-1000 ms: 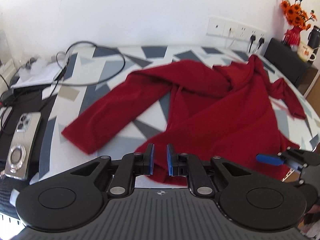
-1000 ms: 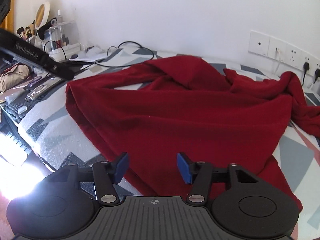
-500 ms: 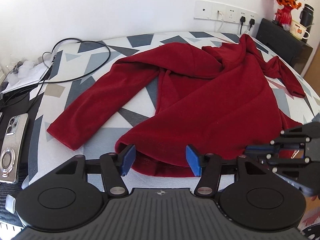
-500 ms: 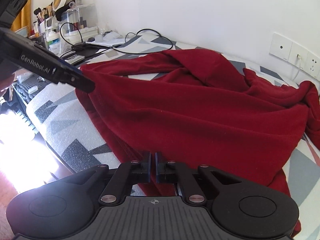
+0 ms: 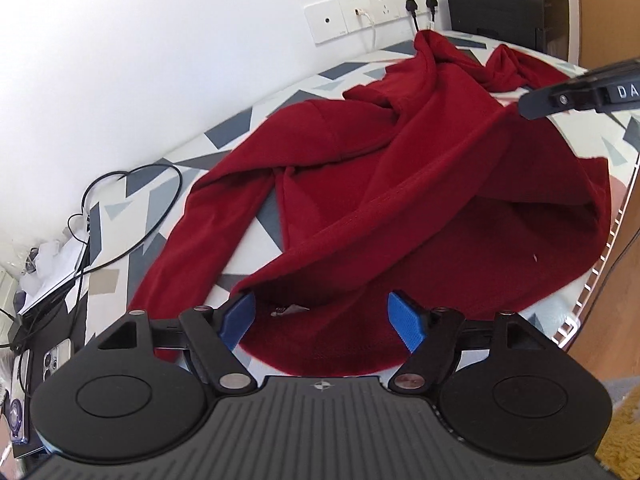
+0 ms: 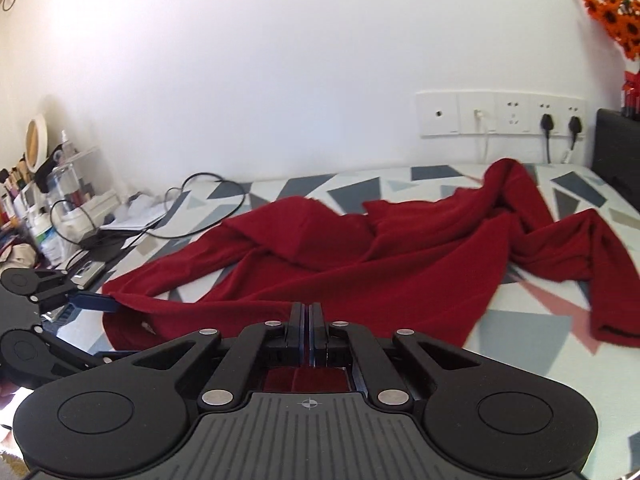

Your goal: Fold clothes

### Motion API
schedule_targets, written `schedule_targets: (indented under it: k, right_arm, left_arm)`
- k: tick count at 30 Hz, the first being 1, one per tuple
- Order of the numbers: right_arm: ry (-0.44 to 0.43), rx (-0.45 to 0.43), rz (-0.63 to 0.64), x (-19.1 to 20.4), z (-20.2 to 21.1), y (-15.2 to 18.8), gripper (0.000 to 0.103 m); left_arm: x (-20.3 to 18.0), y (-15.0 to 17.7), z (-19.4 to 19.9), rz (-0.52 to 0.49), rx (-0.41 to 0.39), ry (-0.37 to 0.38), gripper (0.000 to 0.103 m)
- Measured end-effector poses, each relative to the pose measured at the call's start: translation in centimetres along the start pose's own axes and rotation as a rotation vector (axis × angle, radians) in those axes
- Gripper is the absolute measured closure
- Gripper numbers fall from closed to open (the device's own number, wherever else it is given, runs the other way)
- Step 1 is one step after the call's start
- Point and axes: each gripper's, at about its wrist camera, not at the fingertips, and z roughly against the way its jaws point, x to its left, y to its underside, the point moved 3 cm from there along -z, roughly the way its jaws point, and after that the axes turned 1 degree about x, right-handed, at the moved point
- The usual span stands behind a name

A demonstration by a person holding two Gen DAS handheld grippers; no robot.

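A dark red long-sleeved garment [image 5: 400,184] lies spread on the table with the grey-triangle cloth [image 5: 340,76]. My right gripper [image 6: 307,320] is shut on the near hem of the garment [image 6: 360,272] and holds the top layer up, so the hem gapes like a mouth. That gripper's black fingers [image 5: 536,108] show at the upper right of the left wrist view. My left gripper [image 5: 322,318] is at this opening, its jaws opening wide. The lower layer lies between its blue pads [image 5: 240,316], which do not press on it. The left gripper [image 6: 106,328] also shows at the left of the right wrist view.
A black cable [image 5: 132,208], papers and a phone [image 5: 56,360] lie at the table's left end. Wall sockets [image 5: 376,12] and a black box [image 5: 508,12] with a mug stand behind. Orange flowers [image 6: 616,20] are far right, cosmetics [image 6: 40,200] far left. The table's near edge has a wire rim [image 5: 600,272].
My right gripper closed on the hem and lifted it. My left gripper opened from nearly shut, rolled, and moved in to the gaping hem.
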Motion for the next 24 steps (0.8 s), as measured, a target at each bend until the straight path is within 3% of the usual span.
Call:
schedule_targets:
  k: [5,8,10,17,20,21,22,23,24]
  right_arm:
    - [0.049,-0.005,-0.024,-1.5,0.7,0.4,0.102]
    - [0.076,0.0,-0.051,-2.3,1.0,0.9,0.102]
    - [0.084,0.0,-0.057,-2.6,1.1,1.1,0.102]
    - [0.072,-0.036,-0.09,-2.9,1.5,0.5,0.102]
    - [0.059,-0.058,-0.098,-3.1,1.8,-0.1,0.102]
    - [0.054,-0.064,-0.099,-3.1,1.9,-0.3,0.102]
    - [0.051,-0.067,-0.1,-3.1,2.0,-0.4,0.101]
    - [0.053,-0.071,-0.099,-3.2,2.0,-0.5,0.101]
    - [0.06,-0.075,-0.099,-3.4,2.1,-0.4,0.101]
  left_arm:
    - [0.1,-0.4,0.0,-0.028,-0.003,-0.016,0.028]
    - [0.4,-0.4,0.6,-0.04,-0.002,0.05,0.028]
    - [0.6,-0.4,0.7,-0.042,-0.007,0.042,0.027]
    - [-0.2,-0.4,-1.8,-0.047,0.038,0.033,0.026]
    - [-0.9,-0.5,-2.2,-0.086,0.01,0.013,0.026]
    - [-1.0,-0.6,-2.3,-0.084,-0.004,0.011,0.033]
    - [-1.0,-0.6,-2.4,-0.082,-0.017,0.009,0.061]
    - [-0.5,-1.0,-2.6,-0.042,-0.01,0.023,0.082]
    - [0.0,-1.3,-2.7,-0.001,-0.003,0.039,0.097]
